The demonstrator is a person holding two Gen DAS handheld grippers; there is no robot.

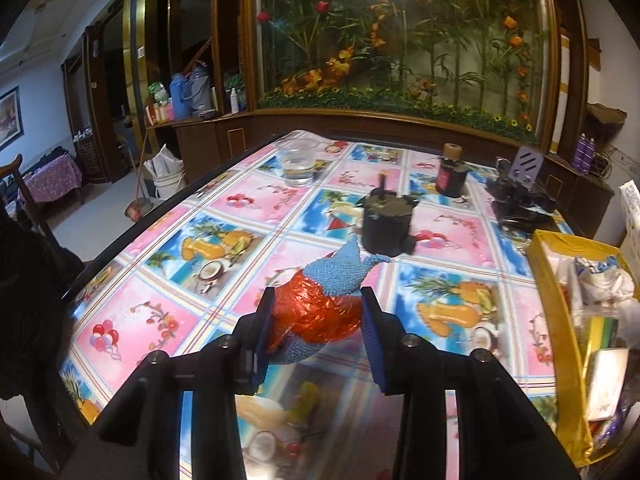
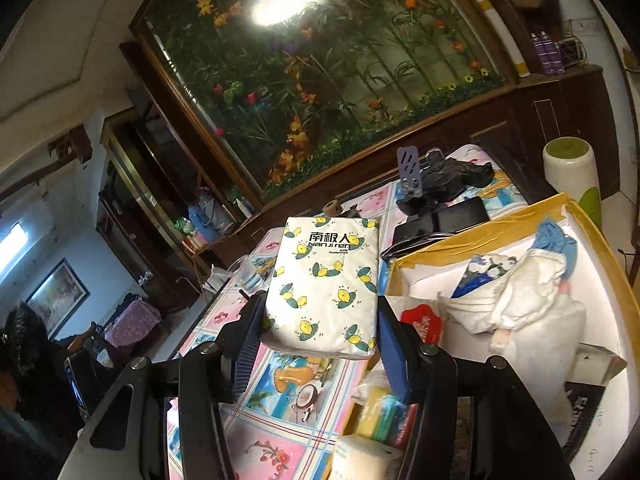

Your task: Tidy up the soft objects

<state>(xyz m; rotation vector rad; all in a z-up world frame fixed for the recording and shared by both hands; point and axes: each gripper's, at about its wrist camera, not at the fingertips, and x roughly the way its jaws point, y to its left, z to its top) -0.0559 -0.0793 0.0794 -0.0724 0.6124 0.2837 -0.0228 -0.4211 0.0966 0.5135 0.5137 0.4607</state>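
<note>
Tablecloth (image 1: 240, 200) – both grippers (image 1: 316, 312) (image 2: 320, 320) gripping: toy (image 1: 320, 304), tissues (image 2: 326, 280).

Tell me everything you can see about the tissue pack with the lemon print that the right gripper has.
The white soft plastic tissue pack printed with yellow lemons and green leaves is a plump rectangular pack, sealed as far as shown, with dark Chinese characters and "Nanjiren" near its far end. It points away from the camera, held off the patterned tablecloth, clamped at its near end between the right gripper's blue-padded fingers. Nothing else visibly touches it.
</note>
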